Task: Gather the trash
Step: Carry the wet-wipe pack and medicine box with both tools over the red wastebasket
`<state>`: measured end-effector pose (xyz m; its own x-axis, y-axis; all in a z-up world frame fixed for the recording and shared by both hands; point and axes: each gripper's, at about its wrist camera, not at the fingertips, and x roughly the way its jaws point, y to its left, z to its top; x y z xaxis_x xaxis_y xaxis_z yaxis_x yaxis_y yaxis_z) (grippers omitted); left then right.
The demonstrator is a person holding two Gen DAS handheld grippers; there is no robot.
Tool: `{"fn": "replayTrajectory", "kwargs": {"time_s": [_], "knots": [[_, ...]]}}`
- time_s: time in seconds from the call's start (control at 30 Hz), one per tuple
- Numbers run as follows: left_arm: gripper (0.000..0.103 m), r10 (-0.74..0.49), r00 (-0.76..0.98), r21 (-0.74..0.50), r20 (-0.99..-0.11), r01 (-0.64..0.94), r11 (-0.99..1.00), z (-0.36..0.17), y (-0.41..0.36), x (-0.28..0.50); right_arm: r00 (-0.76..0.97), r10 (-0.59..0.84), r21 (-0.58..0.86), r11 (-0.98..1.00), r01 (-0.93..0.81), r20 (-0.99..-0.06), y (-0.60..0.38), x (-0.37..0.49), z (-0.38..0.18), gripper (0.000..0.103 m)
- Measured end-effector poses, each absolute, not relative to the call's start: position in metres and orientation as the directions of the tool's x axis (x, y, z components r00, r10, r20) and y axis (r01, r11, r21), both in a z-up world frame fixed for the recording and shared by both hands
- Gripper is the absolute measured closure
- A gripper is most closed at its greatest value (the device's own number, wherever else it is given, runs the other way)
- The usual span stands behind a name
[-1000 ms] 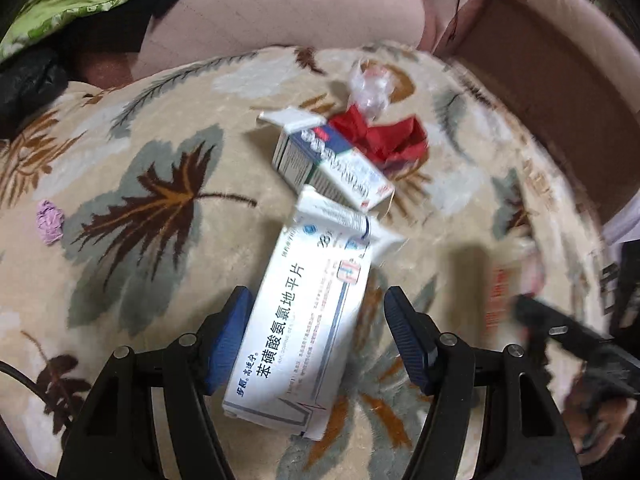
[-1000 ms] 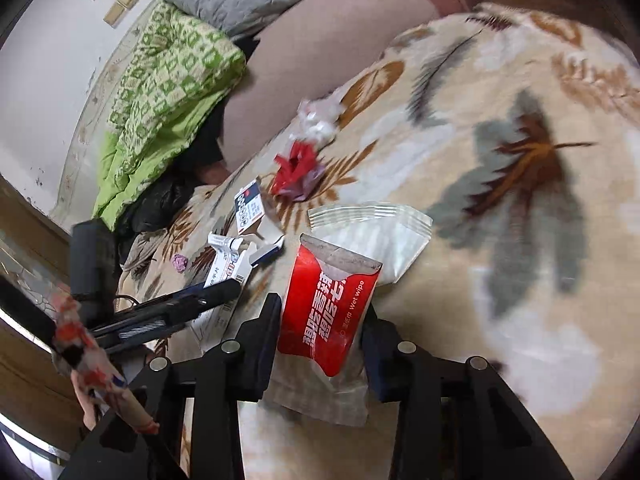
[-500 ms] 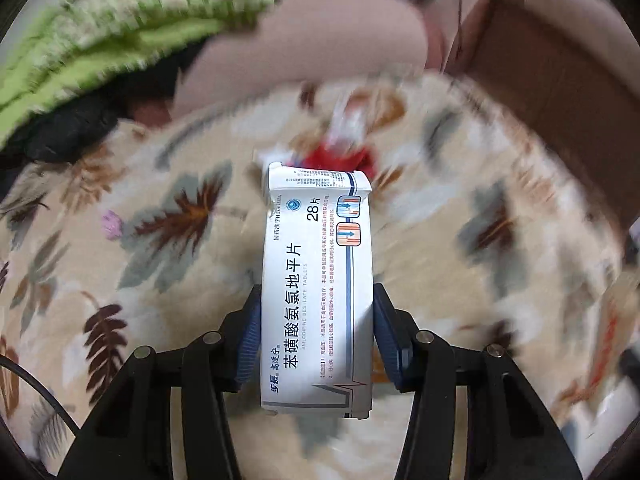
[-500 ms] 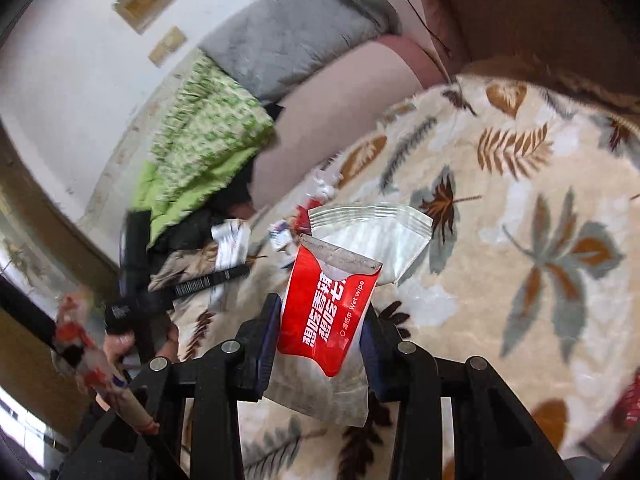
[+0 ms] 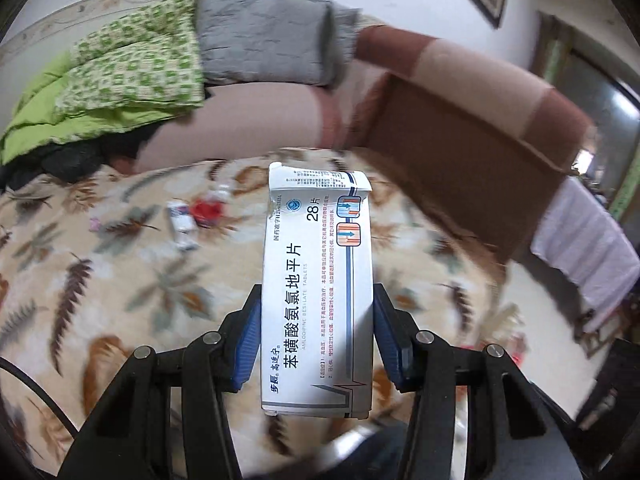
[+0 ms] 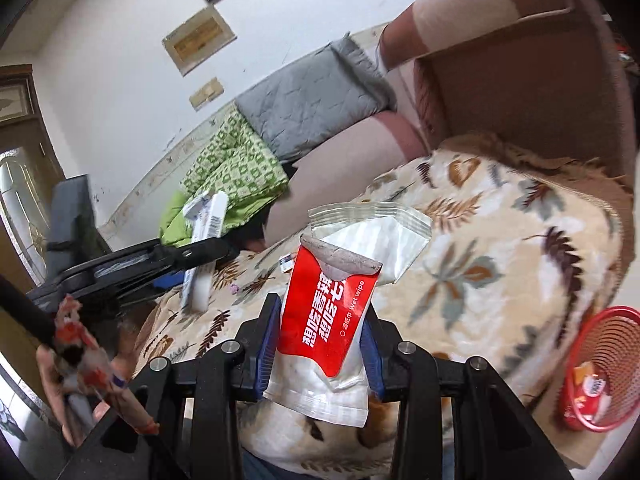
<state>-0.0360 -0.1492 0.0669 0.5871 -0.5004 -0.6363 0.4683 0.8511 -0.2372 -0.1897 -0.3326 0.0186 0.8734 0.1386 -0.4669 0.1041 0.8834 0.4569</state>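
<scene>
Gripping a white medicine box (image 5: pixel 318 280) lengthwise, my left tool (image 5: pixel 316 340) fills the lower centre of the left wrist view, its blue pads pressed against the box's two long sides. The box is held up off the leaf-patterned blanket (image 5: pixel 120 300), its torn top flap pointing toward the middle of the frame. Left of centre, more trash lies on the blanket: a small white carton (image 5: pixel 181 224) with a red wrapper (image 5: pixel 206 210) just beside it. A green quilt (image 5: pixel 128 76) and a grey cushion (image 5: pixel 268 40) sit in the upper left.

In the right wrist view, my right tool (image 6: pixel 320 344) at lower centre pinches a red wet-wipe packet (image 6: pixel 334 312) together with a clear plastic bag (image 6: pixel 384 240) behind it, both lifted clear of the blanket. At the lower right edge stands a red mesh basket (image 6: pixel 600 360) with a wrapper already inside. My left tool and its box appear at the left of the frame.

I judge the step in hand to be carrying both loads to the basket. To do it well, I should keep both grips firm, bring each tool over the basket's rim, and let go only when the trash hangs squarely above the opening, as the light bag could drift aside.
</scene>
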Motion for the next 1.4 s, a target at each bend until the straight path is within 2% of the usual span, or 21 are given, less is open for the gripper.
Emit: {"fn": "replayTrajectory", "kwargs": {"time_s": [0.13, 0.23, 0.57, 1.4], "knots": [[0.053, -0.568, 0.551, -0.271, -0.612, 0.528, 0.805, 0.069, -0.175, -0.089, 0.881, 0.073, 0.46, 0.871, 0.171, -0.467, -0.36, -0.225, 0.018, 0.063], [0.053, -0.578, 0.55, -0.243, -0.602, 0.563, 0.79, 0.071, -0.193, -0.12, 0.883, 0.017, 0.454, 0.862, 0.224, -0.469, -0.379, -0.246, 0.02, 0.063], [0.053, -0.638, 0.486, -0.242, -0.598, 0.649, 0.721, 0.072, -0.224, -0.162, 0.877, -0.127, 0.413, 0.845, 0.341, -0.464, -0.416, -0.278, 0.034, 0.063], [0.053, -0.666, 0.358, -0.27, -0.654, 0.713, 0.648, 0.049, -0.302, -0.155, 0.826, -0.279, 0.425, 0.751, 0.505, -0.489, -0.485, -0.325, 0.015, 0.063]]}}
